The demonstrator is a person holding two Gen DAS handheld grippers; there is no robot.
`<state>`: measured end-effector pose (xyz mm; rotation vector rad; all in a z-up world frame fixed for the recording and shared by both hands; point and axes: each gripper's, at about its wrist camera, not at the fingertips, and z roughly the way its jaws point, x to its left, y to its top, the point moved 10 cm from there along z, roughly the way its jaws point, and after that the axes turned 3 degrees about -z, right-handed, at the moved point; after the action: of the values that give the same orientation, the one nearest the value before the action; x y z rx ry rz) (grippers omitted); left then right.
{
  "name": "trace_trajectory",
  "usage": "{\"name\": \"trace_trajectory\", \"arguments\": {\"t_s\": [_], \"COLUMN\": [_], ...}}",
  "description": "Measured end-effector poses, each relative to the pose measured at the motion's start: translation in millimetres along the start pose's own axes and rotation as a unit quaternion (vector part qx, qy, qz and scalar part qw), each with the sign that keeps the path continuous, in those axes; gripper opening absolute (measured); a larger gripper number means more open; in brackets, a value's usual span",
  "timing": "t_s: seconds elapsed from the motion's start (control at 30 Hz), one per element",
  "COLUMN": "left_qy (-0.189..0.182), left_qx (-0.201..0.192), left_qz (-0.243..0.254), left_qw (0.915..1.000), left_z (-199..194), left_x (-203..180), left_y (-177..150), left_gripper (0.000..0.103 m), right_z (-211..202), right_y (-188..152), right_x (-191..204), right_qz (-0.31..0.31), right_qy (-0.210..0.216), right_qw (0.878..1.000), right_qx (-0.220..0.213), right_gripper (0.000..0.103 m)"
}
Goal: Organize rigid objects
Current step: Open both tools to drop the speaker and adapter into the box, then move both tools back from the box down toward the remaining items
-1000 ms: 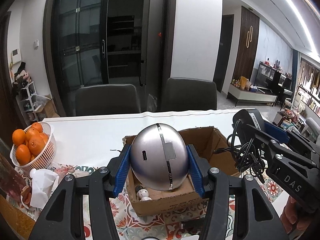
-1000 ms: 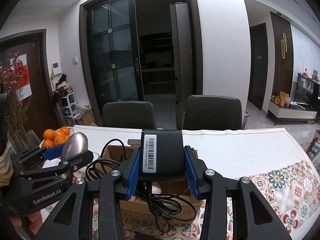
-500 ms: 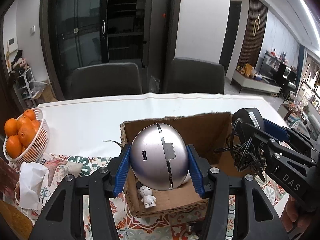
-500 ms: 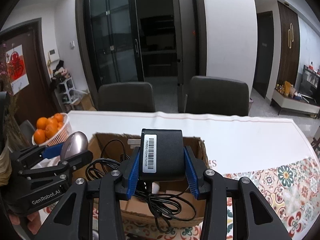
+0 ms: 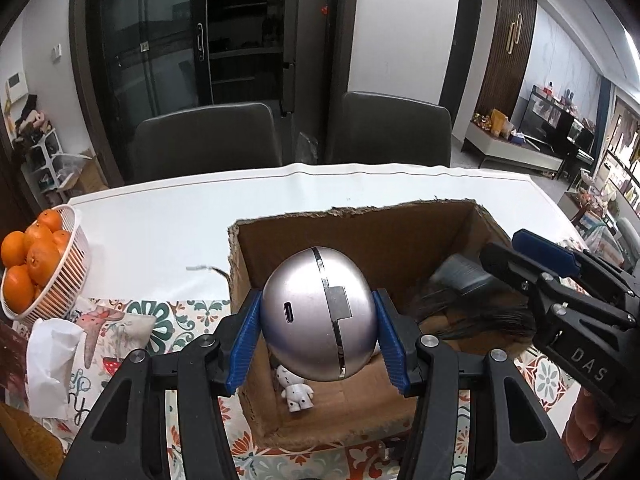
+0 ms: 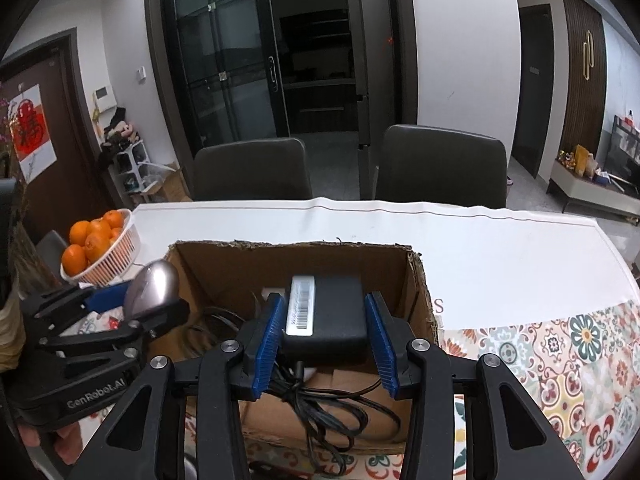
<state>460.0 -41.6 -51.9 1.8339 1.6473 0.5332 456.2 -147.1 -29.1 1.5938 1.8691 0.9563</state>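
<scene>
An open cardboard box (image 5: 360,236) (image 6: 420,276) sits on the table. My left gripper (image 5: 318,340) is shut on a silver egg-shaped device (image 5: 318,314) and holds it over the box's left part, above a small white figurine (image 5: 296,390) on the box floor. From the right wrist view the left gripper (image 6: 120,308) and the device (image 6: 152,288) are at the box's left edge. My right gripper (image 6: 325,336) is open. A black power adapter (image 6: 326,312) with a barcode label lies between its fingers, its cable (image 6: 332,408) trailing over the front wall. The adapter looks blurred (image 5: 464,276).
A white basket of oranges (image 5: 44,264) (image 6: 100,244) stands at the table's left. A crumpled white tissue (image 5: 50,364) lies in front of it. A patterned cloth (image 6: 560,360) covers the near table, white surface (image 5: 160,224) beyond. Two dark chairs (image 6: 252,168) stand at the far side.
Both grippers have lowered toward the box and tilted down. My right gripper has opened and the adapter has dropped into the box. The left still holds the silver device.
</scene>
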Motion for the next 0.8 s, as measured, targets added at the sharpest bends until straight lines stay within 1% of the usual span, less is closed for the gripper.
{"name": "trace_trajectory", "arguments": {"t_s": [0.07,0.13,0.17,0.37,0.47,0.8], "left_qy": [0.001,0.004,0.004,0.011,0.015,0.020], "left_qx": [-0.003,-0.012,-0.015,-0.039,-0.050,-0.076], "left_qz": [0.001,0.004,0.005,0.012,0.016,0.021], "left_qw": [1.0000,0.9999,0.9999,0.9991,0.9985,0.9967], "left_z": [-1.9,-7.5,-10.1,-33.4,-45.5,-84.1], "left_x": [-1.3,-1.5,-1.9,-1.6,-2.0,1.5], "left_y": [-1.0,-0.5,0.0,0.7,-0.2,-16.7], "left_gripper": [0.054,0.059,0.060,0.060,0.062,0.063], "right_z": [-3.6,-7.8,-9.7,-27.5,-38.7,-71.1], "right_y": [0.8,1.5,1.5,0.6,0.4,-5.0], "right_x": [-0.6,0.4,0.6,3.2,5.7,15.7], "right_qz": [0.004,0.004,0.003,0.003,0.003,0.001], "right_qy": [0.002,-0.002,-0.003,-0.006,-0.008,-0.012], "right_qw": [1.000,1.000,1.000,1.000,0.999,0.998], "right_qx": [-0.003,-0.008,-0.009,-0.023,-0.033,-0.056], "right_gripper": [0.045,0.045,0.045,0.045,0.045,0.045]}}
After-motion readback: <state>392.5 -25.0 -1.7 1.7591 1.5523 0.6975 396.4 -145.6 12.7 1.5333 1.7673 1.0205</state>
